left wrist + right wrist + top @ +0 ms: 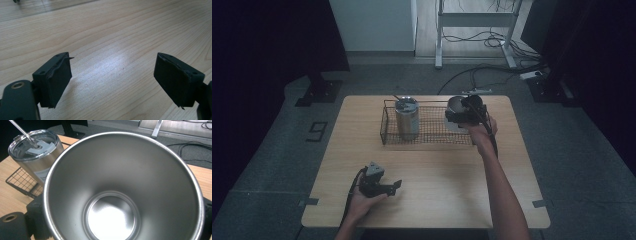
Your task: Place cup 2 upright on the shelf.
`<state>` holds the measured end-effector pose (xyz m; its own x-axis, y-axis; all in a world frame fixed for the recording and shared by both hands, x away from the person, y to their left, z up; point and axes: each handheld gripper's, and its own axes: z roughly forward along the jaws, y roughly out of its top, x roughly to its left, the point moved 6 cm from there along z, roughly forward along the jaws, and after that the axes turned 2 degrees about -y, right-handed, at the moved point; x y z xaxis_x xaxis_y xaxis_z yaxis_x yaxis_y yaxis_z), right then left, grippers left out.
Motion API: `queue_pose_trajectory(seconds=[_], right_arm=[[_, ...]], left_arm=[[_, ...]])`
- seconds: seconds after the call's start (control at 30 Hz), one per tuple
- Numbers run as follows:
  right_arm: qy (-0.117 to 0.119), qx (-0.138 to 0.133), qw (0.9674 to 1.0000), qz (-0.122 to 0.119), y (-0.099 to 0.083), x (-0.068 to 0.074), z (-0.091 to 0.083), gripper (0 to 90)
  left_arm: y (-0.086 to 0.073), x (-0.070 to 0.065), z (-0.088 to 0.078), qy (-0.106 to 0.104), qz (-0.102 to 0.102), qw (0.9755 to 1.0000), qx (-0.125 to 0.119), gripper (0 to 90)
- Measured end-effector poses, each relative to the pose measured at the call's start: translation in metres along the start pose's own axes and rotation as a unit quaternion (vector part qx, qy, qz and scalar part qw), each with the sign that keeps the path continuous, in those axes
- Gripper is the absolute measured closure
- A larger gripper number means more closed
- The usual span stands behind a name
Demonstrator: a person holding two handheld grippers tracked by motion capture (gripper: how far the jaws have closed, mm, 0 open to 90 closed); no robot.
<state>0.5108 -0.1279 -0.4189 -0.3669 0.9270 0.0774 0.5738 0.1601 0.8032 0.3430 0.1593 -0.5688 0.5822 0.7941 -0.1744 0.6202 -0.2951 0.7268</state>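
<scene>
An open steel cup is in the grip of my right gripper, shut on it and held above the right end of a wire basket. In the right gripper view the cup's empty inside faces the camera, with one of the black fingers against its left wall. A lidded steel tumbler with a straw stands upright in the basket's left part; in the right gripper view the tumbler is beside the cup. My left gripper rests low on the table near the front left, open, with bare wood between its pads.
The wooden table has open surface in front of the basket and around the left hand. Beyond the far edge stand a desk frame and cables on the floor. The basket's wire rim lies under the cup.
</scene>
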Motion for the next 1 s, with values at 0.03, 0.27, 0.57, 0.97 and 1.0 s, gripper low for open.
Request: queue_pose_trajectory(seconds=[0.03,0.27,0.57,0.97,1.0], right_arm=[[0.001,0.0,1.0,0.0,0.001,0.0,0.001,7.0],[0.003,0.004,1.0,0.0,0.006,-0.002,0.014,7.0],[0.005,0.009,0.9999,-0.004,0.014,-0.001,0.027,7.0],[0.004,0.014,0.9998,-0.012,0.026,0.004,0.038,7.0],[0.004,0.015,0.9998,-0.012,0.026,0.003,0.04,7.0]], left_arm=[[0.0,0.0,0.0,0.001,0.0,1.0,0.0,14.8],[-0.001,0.002,0.0,0.009,0.002,1.0,-0.003,15.0],[-0.002,0.001,0.001,0.011,0.004,0.9999,0.002,14.9],[-0.003,-0.001,0.002,0.009,0.005,0.9999,0.003,15.0],[-0.002,-0.001,0.002,0.009,0.005,0.9999,0.002,15.0]])
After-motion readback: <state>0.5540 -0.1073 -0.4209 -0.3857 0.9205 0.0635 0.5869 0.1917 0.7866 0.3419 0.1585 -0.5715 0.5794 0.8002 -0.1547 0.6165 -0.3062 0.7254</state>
